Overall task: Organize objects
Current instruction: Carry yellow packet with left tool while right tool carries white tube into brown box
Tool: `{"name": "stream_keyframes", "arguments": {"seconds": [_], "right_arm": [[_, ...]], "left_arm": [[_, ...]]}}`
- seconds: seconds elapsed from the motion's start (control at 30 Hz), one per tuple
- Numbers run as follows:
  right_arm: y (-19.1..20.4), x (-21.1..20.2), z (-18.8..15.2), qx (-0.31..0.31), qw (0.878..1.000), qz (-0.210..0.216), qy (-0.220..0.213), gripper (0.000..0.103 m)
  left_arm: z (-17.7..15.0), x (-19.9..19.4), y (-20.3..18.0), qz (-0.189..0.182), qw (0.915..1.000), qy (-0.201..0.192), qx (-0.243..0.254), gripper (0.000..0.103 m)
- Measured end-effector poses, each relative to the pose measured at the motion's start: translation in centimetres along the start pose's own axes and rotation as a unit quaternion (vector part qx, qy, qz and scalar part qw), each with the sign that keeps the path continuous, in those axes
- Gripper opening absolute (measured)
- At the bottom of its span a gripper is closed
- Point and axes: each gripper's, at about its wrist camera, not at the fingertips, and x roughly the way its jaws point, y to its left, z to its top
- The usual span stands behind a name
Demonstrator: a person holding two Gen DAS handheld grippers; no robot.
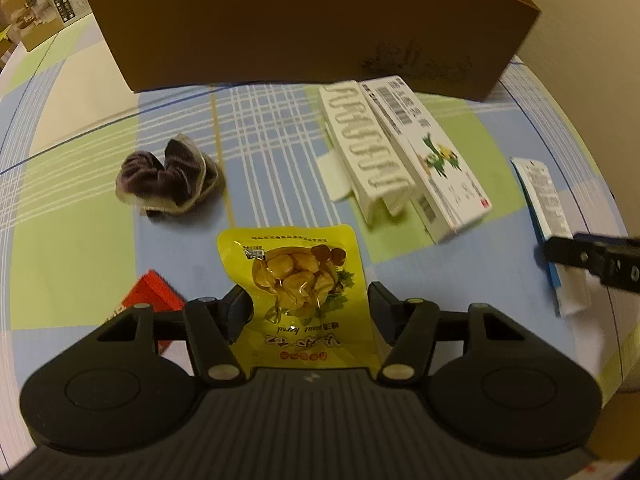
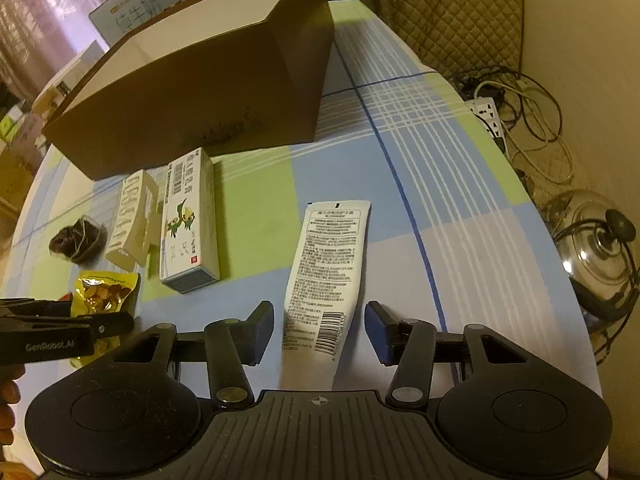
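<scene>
Across the lower half of the left wrist view, the left claw straddles a glossy yellow snack pouch that lies flat on the desk, which is draped in a blue, green and white plaid cloth. Its jaws stand partly apart, the left pad at the pouch's edge and the right pad just clear; whether they press is unclear. Upper left of the pouch sits a crumpled dark fabric bundle with pale edging. Right of centre lie a white cut-out carton sleeve and, touching it, a long white printed carton. A red box corner shows at lower left. A large, matte brown cardboard box fills the top.

Low in the right wrist view, the right claw flanks the bottom of a smooth white tube printed with fine text and a barcode, with narrow gaps at both pads, so nothing is gripped.
</scene>
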Motion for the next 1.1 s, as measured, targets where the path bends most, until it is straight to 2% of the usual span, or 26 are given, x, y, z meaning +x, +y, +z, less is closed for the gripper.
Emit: {"name": "stream_keyframes", "arguments": {"seconds": [0.1, 0.2, 0.33, 0.5, 0.7, 0.9, 1.1], "right_arm": [[1.5, 0.4, -0.5, -0.048, 0.998, -0.031, 0.001, 0.047], [3.4, 1.0, -1.3, -0.109, 0.991, -0.072, -0.004, 0.047], [3.7, 1.0, -1.7, -0.130, 0.990, -0.061, -0.010, 0.035], [3.1, 1.0, -2.1, -0.134, 0.990, -0.047, -0.017, 0.034], [1.7, 0.4, -1.9, -0.092, 0.995, -0.014, -0.020, 0.034], [0.3, -0.4, -1.7, -0.021, 1.000, 0.017, -0.014, 0.033], [-0.3, -1.7, -1.3, 0.042, 0.998, 0.041, -0.020, 0.033]], "left_arm": [[-0.4, 0.0, -0.2, 0.009, 1.0000, -0.002, -0.002, 0.059], [-0.6, -0.2, -0.5, 0.015, 0.9999, -0.003, -0.001, 0.059], [-1.0, -0.3, -0.9, 0.016, 0.9999, -0.006, -0.001, 0.057], [-1.4, -0.5, -1.2, 0.012, 0.9999, -0.007, 0.007, 0.053], [-1.9, -1.2, -0.8, 0.000, 1.0000, -0.001, 0.001, 0.050], [-1.6, -2.6, -0.2, -0.006, 0.9998, -0.015, 0.011, 0.050], [-0.6, -4.1, 0.3, -0.019, 0.9989, -0.036, 0.024, 0.050]]}}
